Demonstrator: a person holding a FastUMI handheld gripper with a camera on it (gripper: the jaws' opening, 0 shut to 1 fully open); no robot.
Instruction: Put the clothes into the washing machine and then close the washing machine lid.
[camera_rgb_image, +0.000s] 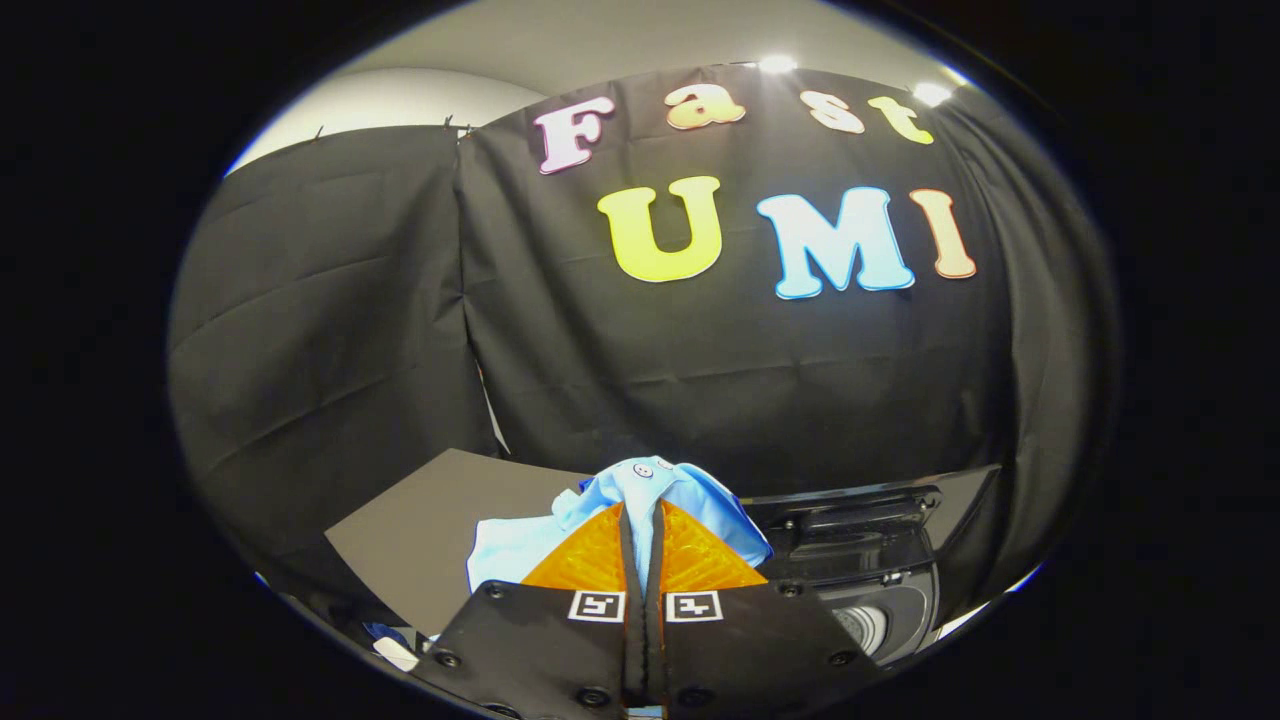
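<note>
1. Gripper view: the gripper (641, 530) has its two fingers drawn almost together, with a fold of a light blue buttoned shirt (640, 490) pinched in the narrow gap between them. Both fingers press on the cloth, so the shirt is held, not just resting there.
2. The shirt bunches up over the fingertips, a white button showing at its top, and more of it hangs down to the left of the fingers. Judging by that hang, the grip sits near a placket or collar fold so the rest can trail freely.
3. The washing machine (860, 570) lies just beyond and to the right of the fingers, its dark lid (870, 500) raised and a pale drum opening (868, 625) showing below it. The shirt is not yet in the drum.
4. A dark flat board (430, 530) lies to the left, beyond the hanging cloth.
5. Room: open air stands ahead of the fingers up to the black booth wall (700, 370). The raised lid's edge is the nearest hard thing on the right; the trailing cloth could catch it on the way in.
</note>
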